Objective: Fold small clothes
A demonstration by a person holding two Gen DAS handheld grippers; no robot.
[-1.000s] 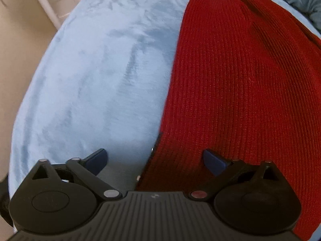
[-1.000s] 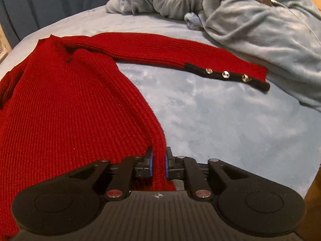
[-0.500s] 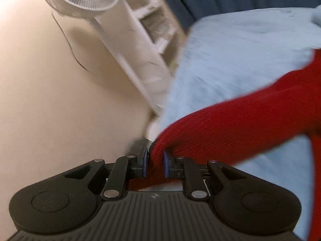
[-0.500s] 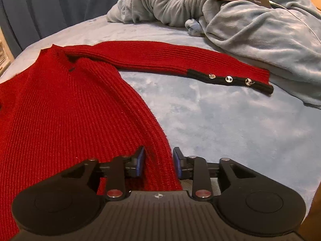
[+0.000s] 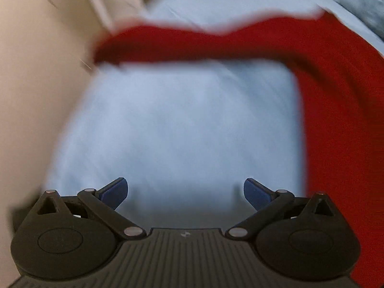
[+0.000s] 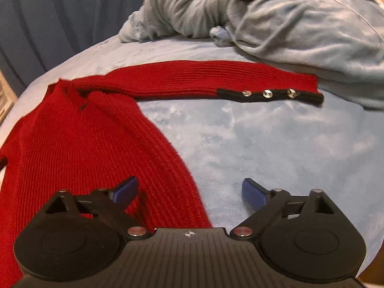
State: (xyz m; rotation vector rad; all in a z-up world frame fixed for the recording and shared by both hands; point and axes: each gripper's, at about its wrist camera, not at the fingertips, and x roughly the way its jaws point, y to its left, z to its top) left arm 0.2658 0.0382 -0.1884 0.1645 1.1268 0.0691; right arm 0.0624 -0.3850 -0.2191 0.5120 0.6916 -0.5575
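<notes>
- The red sweater (image 6: 79, 144) lies flat on the light blue bed (image 6: 264, 156), its body spread out and one sleeve (image 6: 204, 79) stretched straight away from it toward the rumpled blanket (image 6: 300, 24). That looks like a garment laid out for folding, with the sleeves pulled out first.
- The other sleeve (image 5: 192, 45) reaches from the sweater body to the bed's edge in the blurred left wrist view, apparently set down there so both sleeves lie outstretched.
- The left gripper (image 5: 184, 192) has its jaws spread wide with only bare bed between them; it holds nothing.
- The right gripper (image 6: 189, 192) is likewise wide apart over the sweater's side edge, the cloth beneath it but not pinched.
- Half a second ago the left jaws were clamped on the sleeve end; they have just been opening, and the sleeve now lies well ahead of them.
- A second ago the right jaws pinched the sweater's edge; they have just been opening and the edge lies free.
</notes>
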